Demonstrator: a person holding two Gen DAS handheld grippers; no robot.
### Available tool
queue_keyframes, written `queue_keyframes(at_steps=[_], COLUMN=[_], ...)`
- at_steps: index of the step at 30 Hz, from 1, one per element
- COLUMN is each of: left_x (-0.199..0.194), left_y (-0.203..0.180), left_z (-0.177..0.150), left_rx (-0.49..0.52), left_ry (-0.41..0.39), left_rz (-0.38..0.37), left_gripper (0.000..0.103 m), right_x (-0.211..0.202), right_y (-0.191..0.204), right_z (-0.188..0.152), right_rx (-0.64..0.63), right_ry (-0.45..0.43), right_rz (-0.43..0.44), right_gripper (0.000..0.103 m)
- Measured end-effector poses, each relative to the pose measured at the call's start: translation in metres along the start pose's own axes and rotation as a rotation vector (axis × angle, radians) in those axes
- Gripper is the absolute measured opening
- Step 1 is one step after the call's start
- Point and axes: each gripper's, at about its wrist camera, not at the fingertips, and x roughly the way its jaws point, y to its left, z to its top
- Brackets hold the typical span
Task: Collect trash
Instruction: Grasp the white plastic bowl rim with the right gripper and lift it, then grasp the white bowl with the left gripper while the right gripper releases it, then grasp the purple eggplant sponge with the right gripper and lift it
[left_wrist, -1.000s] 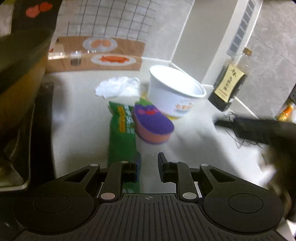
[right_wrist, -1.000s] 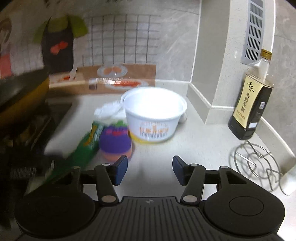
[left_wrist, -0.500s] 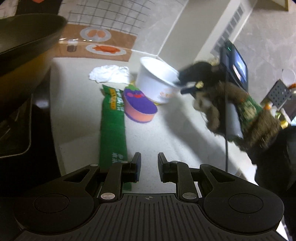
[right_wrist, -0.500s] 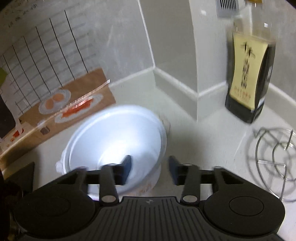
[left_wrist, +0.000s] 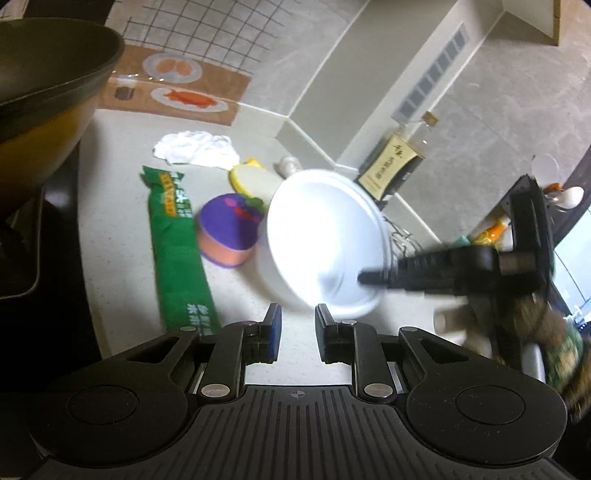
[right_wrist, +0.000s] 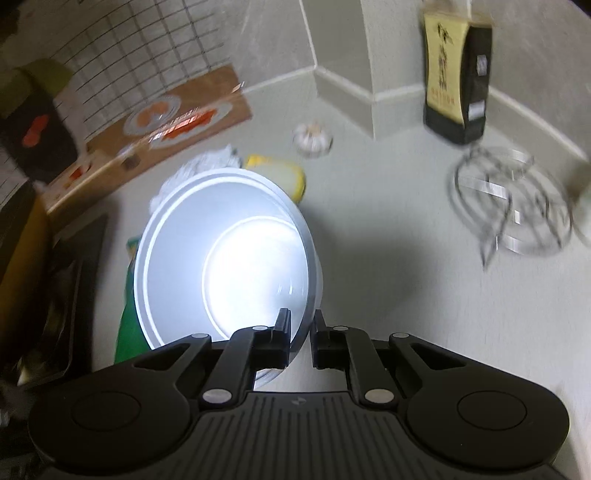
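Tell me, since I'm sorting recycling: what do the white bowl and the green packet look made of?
White bowl: probably thin disposable paper or foam, matte white with a rolled rim; the right claw has just been closing on its wall. Green packet: likely glossy plastic film, with creased, shiny printed faces.

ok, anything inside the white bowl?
The white bowl looks empty: bare, brightly lit bottom and walls. One finger of the right hand-held gripper reaches inside over the near rim, hiding a sliver of wall. Glare could mask small residue.
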Motion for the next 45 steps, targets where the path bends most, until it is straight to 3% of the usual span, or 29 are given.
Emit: queue_keyframes(at_steps=[5, 10, 16, 21, 23, 26, 28, 31, 36, 42, 45], left_x=[-0.01, -0.018, -0.012, -0.032, -0.043, -0.049, -0.045, -0.035, -0.022, -0.012, -0.014], left_y=[0.0, 0.009, 0.016, 0.007, 0.004, 0.001, 0.003, 0.008, 0.008, 0.022, 0.03], left_z=[0.002, 0.001, -0.003, -0.004, -0.003, -0.001, -0.002, -0.006, -0.02, -0.03, -0.029], left_rx=[0.008, -0.005, 0.003, 0.06, 0.087, 0.145, 0.156, 0.131, 0.132, 0.077, 0.046], left_ry=[-0.033, -0.049, -0.017, -0.065, -0.101, -0.13, -0.111, -0.063, -0.009, 0.031, 0.02], left_rz=[0.023, 0.035, 0.085, 0.047, 0.057, 0.121, 0.153, 0.153, 0.131, 0.095, 0.082], left_gripper=[0.023, 0.022, 0.021, 0.022, 0.022, 0.022, 0.022, 0.022, 0.022, 0.023, 0.024], right_x=[-0.02, -0.033, -0.041, -0.053, -0.061, -0.076, -0.087, -0.095, -0.063, 0.017, 0.058], right_y=[0.006, 0.032, 0.047, 0.056, 0.057, 0.053, 0.049, 0.046, 0.07, 0.117, 0.137], right_z=[-0.041, -0.073, -0.086, -0.092, -0.091, -0.085, -0.077, -0.057, -0.006, 0.048, 0.059], right_rx=[0.032, -0.015, -0.053, -0.137, -0.164, -0.159, -0.144, -0.11, -0.057, 0.012, -0.001], right_ry=[0.065, 0.094, 0.072, 0.008, -0.019, -0.076, -0.121, -0.137, 0.007, 0.215, 0.26], right_rz=[0.077, 0.13, 0.122, 0.076, 0.064, 0.074, 0.08, 0.087, 0.069, 0.104, 0.03], right_gripper=[0.011, 0.011, 0.011, 0.012, 0.018, 0.035, 0.051, 0.055, 0.06, 0.072, 0.072])
